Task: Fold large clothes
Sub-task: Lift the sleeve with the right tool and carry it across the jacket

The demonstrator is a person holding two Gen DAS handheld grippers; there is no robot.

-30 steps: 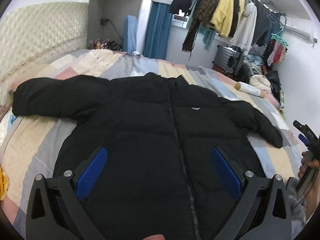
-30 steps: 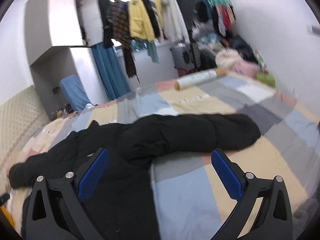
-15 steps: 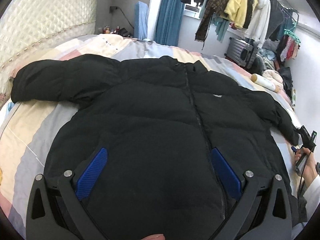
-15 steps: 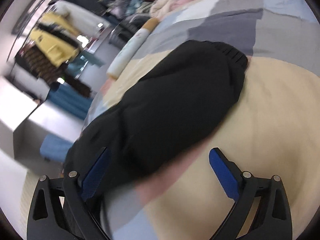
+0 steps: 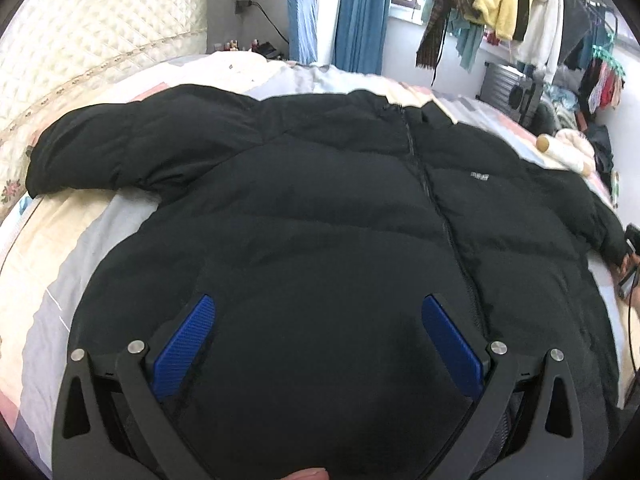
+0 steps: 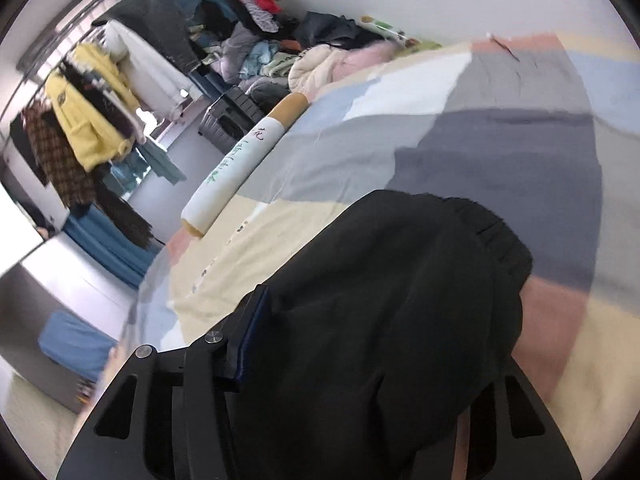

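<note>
A large black puffer jacket (image 5: pixel 340 208) lies zipped and face up on the patchwork bed (image 5: pixel 52 248), both sleeves spread out. My left gripper (image 5: pixel 316 340) is open, low over the jacket's lower front, holding nothing. My right gripper (image 6: pixel 372 344) has its jaws around the end of the jacket's right sleeve (image 6: pixel 400 280), near the cuff; the sleeve fills the gap and hides the right finger. In the left wrist view the right gripper (image 5: pixel 628 256) shows at the far right edge by that cuff.
A long cigarette-shaped pillow (image 6: pixel 244 160) lies on the bed beyond the sleeve. A quilted headboard (image 5: pixel 100 40) stands at the left. A rack of hanging clothes (image 5: pixel 500 8), a suitcase (image 6: pixel 228 120) and a heap of clothes (image 6: pixel 320 60) line the far side.
My right gripper moved down onto the sleeve end and closed around it. My left gripper moved in lower over the jacket's front and stayed open.
</note>
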